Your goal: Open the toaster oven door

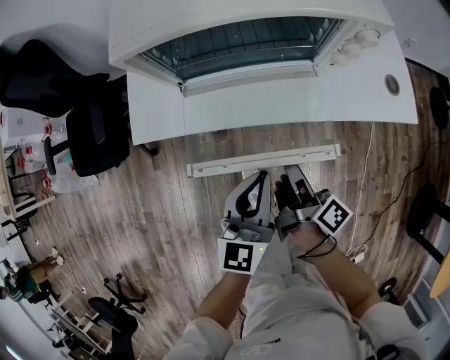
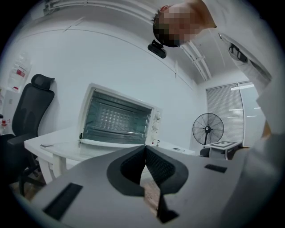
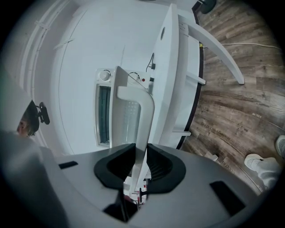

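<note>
The white table (image 1: 365,98) carries the toaster oven (image 1: 211,17), whose front faces the table's near edge so the person can reach it from there. Its door (image 3: 128,120) is already swung down to about flat and juts out toward that near edge, leaving the rack inside bare to view; the opening looks done or all but done. The long white handle (image 1: 264,161) runs along the door's free edge. The right gripper (image 3: 141,147) is clamped on this handle, its pads pressing either side of the bar, likely to steady the door at the bottom of its swing. The left gripper (image 2: 145,151) hangs just beside it with its jaws together and nothing between them, held back as a spare.

A black office chair (image 1: 98,126) stands off the table's left edge, a fan (image 2: 208,129) beyond its right end, and a cable (image 1: 365,176) trails over the wooden floor (image 1: 162,232). None of these block the door or the grippers
</note>
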Motion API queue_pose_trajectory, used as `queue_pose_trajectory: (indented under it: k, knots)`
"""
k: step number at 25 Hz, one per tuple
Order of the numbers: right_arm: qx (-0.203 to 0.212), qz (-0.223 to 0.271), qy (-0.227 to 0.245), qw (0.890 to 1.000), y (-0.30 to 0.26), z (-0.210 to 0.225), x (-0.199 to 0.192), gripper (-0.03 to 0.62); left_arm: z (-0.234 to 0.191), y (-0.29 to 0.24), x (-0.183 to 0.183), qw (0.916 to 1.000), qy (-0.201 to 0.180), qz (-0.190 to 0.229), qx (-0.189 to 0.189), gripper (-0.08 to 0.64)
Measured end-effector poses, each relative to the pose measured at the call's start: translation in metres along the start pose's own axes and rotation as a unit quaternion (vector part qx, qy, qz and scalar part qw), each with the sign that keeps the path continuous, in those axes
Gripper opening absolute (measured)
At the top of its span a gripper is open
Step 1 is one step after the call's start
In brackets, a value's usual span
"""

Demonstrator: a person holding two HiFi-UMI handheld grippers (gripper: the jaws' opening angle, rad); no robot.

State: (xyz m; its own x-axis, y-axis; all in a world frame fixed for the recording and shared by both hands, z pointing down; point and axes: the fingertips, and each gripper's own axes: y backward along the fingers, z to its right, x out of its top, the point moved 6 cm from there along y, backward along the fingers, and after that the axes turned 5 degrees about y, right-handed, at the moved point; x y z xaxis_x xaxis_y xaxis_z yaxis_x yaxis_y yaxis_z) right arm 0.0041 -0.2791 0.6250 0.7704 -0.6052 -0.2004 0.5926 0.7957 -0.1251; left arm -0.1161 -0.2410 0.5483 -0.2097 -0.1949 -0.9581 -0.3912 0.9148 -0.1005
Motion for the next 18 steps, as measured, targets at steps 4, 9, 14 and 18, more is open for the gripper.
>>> queue_pose_trajectory:
  k: [4,9,14,18]
  knots:
    - [-0.009,0.001,-0.005,1.000,-0.002,0.012,-0.003,0.089,-0.002,0.001,-0.008,1.0000,0.004,-0.004,-0.002,0.008]
    - [-0.009,0.000,-0.004,1.000,-0.003,0.021,-0.005,0.089,-0.002,0.002,-0.019,0.9999,0.009,-0.010,-0.004,0.008]
    - [-0.014,0.002,-0.007,1.000,-0.004,0.029,-0.006,0.089,-0.002,0.003,-0.027,0.9998,0.014,-0.013,-0.005,0.008]
    - [-0.015,0.002,-0.006,1.000,-0.006,0.036,-0.007,0.089,-0.005,0.000,-0.035,0.9998,0.012,-0.016,-0.006,0.008]
